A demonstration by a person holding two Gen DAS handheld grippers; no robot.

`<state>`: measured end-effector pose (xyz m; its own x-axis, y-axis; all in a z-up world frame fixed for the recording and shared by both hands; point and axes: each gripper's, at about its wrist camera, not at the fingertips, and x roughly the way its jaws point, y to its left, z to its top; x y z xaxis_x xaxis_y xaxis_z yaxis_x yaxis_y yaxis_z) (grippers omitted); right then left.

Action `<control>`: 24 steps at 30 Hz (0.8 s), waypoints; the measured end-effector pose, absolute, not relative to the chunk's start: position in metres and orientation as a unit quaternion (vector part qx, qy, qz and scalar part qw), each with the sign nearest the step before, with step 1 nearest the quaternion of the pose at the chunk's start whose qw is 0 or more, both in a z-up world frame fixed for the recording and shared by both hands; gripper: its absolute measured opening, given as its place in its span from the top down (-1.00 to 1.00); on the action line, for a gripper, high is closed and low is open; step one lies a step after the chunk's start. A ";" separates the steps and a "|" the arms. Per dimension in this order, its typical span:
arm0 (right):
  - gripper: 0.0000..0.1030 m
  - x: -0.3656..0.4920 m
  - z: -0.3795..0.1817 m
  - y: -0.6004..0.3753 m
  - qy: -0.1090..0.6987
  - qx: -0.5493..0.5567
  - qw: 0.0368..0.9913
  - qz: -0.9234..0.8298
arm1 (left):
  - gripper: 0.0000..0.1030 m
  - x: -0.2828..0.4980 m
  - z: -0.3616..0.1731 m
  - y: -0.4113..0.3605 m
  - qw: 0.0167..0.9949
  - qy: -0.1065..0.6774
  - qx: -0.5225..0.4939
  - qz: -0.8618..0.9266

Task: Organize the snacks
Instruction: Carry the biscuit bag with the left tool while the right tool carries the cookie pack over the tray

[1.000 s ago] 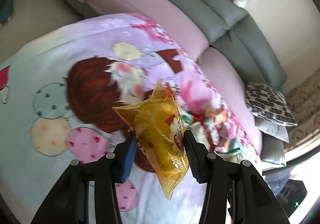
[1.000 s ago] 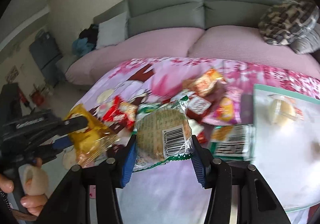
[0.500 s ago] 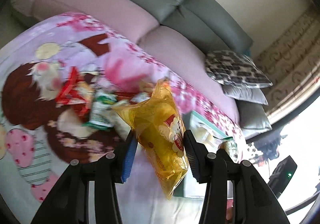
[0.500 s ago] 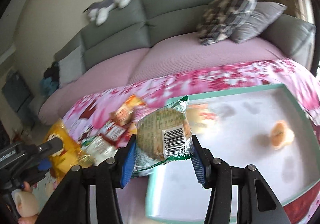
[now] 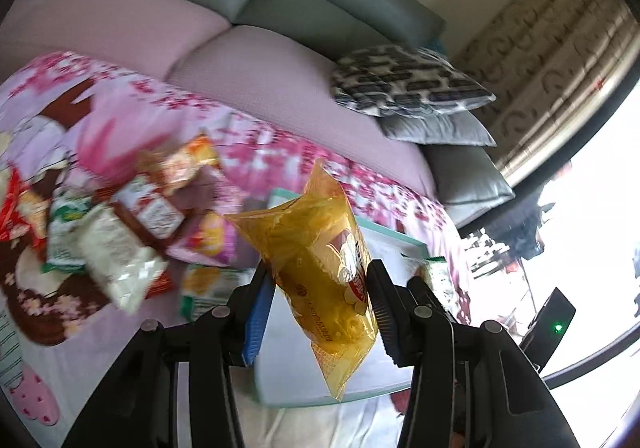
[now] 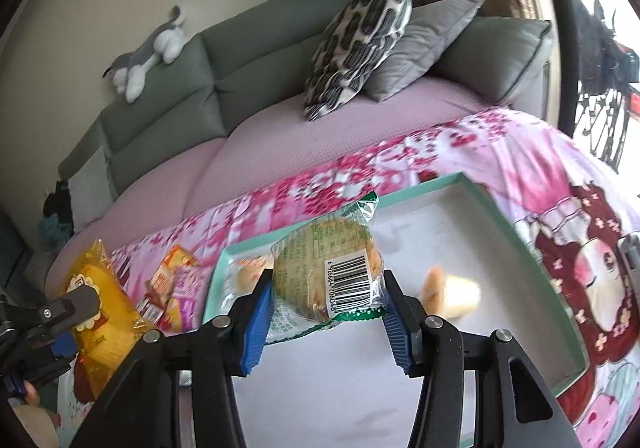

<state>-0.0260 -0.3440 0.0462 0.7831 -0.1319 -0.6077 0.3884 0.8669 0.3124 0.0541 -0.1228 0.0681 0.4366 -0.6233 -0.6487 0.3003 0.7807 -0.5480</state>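
Observation:
My left gripper [image 5: 320, 280] is shut on a yellow snack bag [image 5: 320, 272], held in the air over the near corner of a shallow teal-rimmed tray [image 5: 394, 238]. The same yellow snack bag [image 6: 100, 308] shows at the lower left of the right wrist view, still in the left gripper. My right gripper [image 6: 326, 296] is shut on a green-edged round cake packet [image 6: 328, 268] with a barcode, above the tray [image 6: 540, 268]. Two small wrapped snacks [image 6: 452, 292] lie inside the tray. A heap of loose snack packets [image 5: 132, 232] lies on the pink cartoon blanket [image 5: 120, 107] left of the tray.
A sofa with pink seat cover [image 6: 320, 135] and grey-green backrests runs behind the blanket. Patterned and grey cushions [image 6: 372, 39] sit at its right end, a plush toy [image 6: 148, 55] on top. A bright window [image 5: 580, 228] is at the right.
Both grippers swung rightward with their snacks, from over the snack heap to over the teal tray. The grips have not changed.

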 end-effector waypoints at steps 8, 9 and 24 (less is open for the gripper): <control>-0.04 -0.035 0.045 -0.372 0.281 0.219 0.917 -0.179 | 0.05 0.058 0.073 -0.177 0.825 0.453 -0.147 -0.304; -0.04 -0.037 0.044 -0.374 0.280 0.221 0.916 -0.183 | 0.05 0.060 0.073 -0.184 0.824 0.455 -0.142 -0.306; -0.04 -0.035 0.027 -0.404 0.290 0.227 0.904 -0.215 | 0.05 0.086 0.044 -0.255 0.806 0.501 -0.070 -0.307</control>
